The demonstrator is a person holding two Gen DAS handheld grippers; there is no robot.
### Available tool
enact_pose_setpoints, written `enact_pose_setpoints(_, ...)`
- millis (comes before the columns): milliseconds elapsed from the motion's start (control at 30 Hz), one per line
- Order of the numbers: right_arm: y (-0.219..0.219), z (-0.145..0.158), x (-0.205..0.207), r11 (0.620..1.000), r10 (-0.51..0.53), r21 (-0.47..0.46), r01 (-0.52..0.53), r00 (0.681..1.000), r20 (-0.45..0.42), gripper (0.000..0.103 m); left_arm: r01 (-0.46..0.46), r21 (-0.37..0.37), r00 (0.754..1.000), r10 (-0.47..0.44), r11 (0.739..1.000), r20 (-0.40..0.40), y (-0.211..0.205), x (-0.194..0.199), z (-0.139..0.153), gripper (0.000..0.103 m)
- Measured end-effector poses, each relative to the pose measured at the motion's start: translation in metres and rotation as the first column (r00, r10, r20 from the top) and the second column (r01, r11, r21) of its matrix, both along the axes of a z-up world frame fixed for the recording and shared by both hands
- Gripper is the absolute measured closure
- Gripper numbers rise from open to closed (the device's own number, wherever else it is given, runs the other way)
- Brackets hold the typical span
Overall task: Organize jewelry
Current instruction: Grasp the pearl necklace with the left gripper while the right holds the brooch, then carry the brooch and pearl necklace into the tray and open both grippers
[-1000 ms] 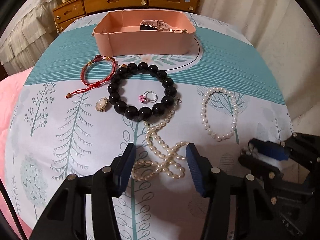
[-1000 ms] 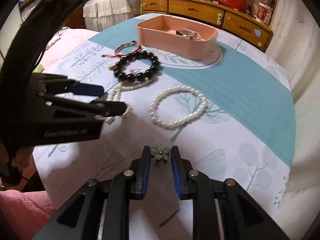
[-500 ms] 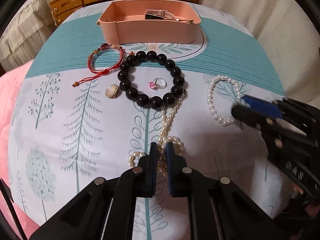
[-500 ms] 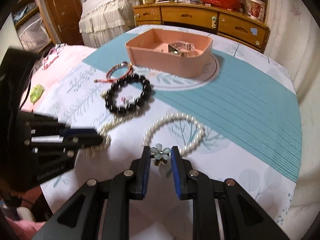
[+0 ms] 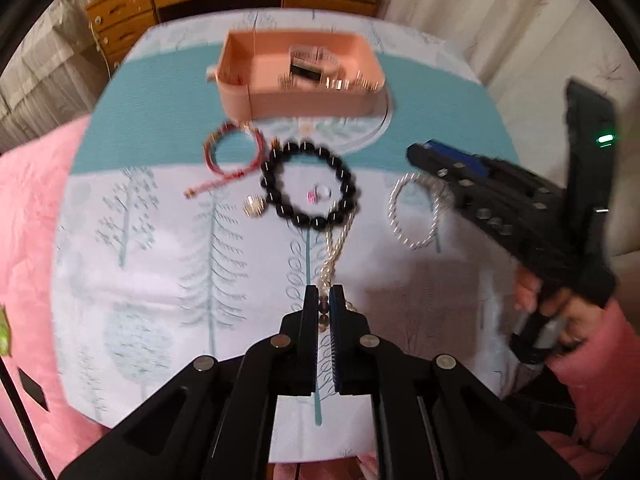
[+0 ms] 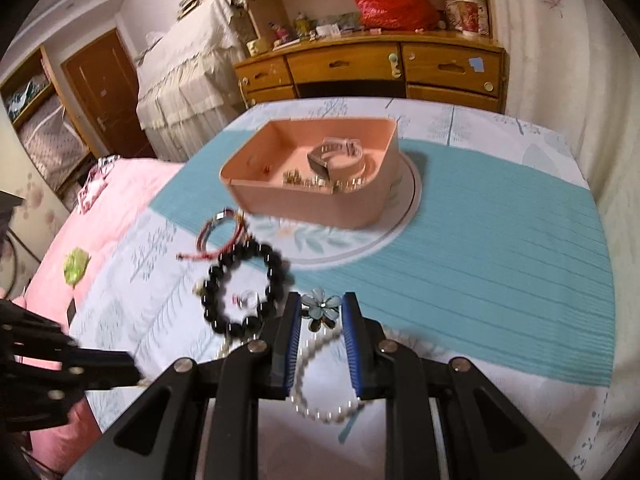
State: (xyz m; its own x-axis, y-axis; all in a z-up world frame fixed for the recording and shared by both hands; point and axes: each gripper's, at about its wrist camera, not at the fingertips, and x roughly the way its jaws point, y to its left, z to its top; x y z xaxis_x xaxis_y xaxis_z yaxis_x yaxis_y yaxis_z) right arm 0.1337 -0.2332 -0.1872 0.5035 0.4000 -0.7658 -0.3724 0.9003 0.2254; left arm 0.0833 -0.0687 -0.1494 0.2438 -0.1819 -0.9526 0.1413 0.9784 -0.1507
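At the bottom centre of the left wrist view, the left gripper [image 5: 324,300] is clamped shut on a pearl necklace [image 5: 335,246]. The strand runs taut from the jaws up the frame to the black bead bracelet [image 5: 308,184], so its long axis points straight away from the gripper, and its far end appears to lie under or against those beads.

In the right wrist view, the right gripper [image 6: 320,308] stands narrowly parted, pinching a pale blue flower brooch [image 6: 320,307] between its pads. Below it, a round pearl bracelet [image 6: 320,392] lies on the patterned cloth of the desk [image 6: 500,248].

Farther up sit a small pink-stone ring [image 5: 318,193] inside the bead circle, an oval brooch [image 5: 254,206] just to the left, and a red cord bracelet [image 5: 234,152] beyond.

Farthest, at the upper centre of both frames, is the pink tray [image 6: 348,208], already holding a watch [image 6: 334,154].

My judgement: both loads must travel up the frame to that tray. The right gripper looks nearer to it, and the necklace may drag the beads along.
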Motion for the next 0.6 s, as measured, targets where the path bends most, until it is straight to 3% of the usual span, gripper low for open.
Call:
enact_pose_setpoints(467,0.016,0.052,0.016,1.0,0.013,-0.003,-0.013,0.993,0.118,0.083,0.109,-0.037,0.99,-0.106,0.993,0.091,-0.001,0.028,0.131,0.1)
enact_pose_setpoints(600,0.02,0.068,0.024,1.0,0.024,0.001,-0.024,0.989,0.148,0.083,0.146,-0.03,0.978,-0.14,0.989,0.156,0.0,0.04,0.162,0.1)
